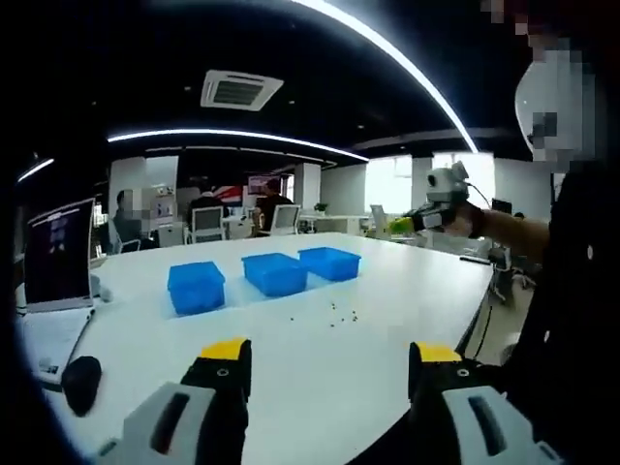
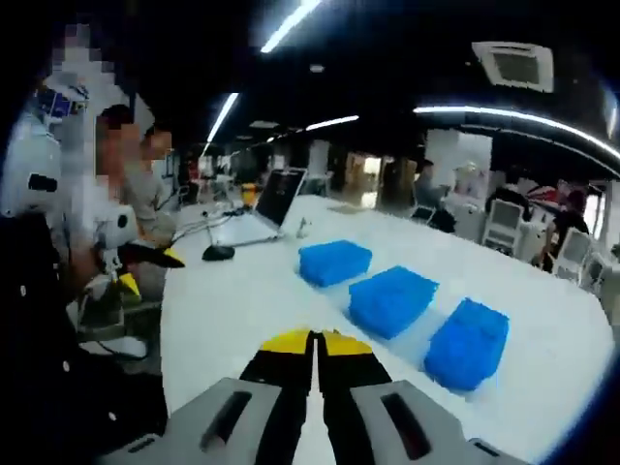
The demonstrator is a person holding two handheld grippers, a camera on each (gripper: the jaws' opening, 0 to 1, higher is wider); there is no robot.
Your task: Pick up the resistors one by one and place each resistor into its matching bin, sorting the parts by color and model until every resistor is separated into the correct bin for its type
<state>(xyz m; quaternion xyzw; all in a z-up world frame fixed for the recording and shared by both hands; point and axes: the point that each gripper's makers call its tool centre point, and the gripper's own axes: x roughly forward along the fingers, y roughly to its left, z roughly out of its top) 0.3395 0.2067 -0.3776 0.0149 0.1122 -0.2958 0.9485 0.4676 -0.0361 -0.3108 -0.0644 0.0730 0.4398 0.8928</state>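
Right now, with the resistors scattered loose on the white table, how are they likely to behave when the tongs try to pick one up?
The resistors show as tiny dark specks, so each is probably very light and may skid on the smooth white table if nudged. They lie close together, so wide-open left tongs could disturb neighbours. Their shape is too small to tell whether they roll.

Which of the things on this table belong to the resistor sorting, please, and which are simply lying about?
For the job: three blue bins, scattered resistors, left gripper, right gripper.

Lying about: laptop, mouse.
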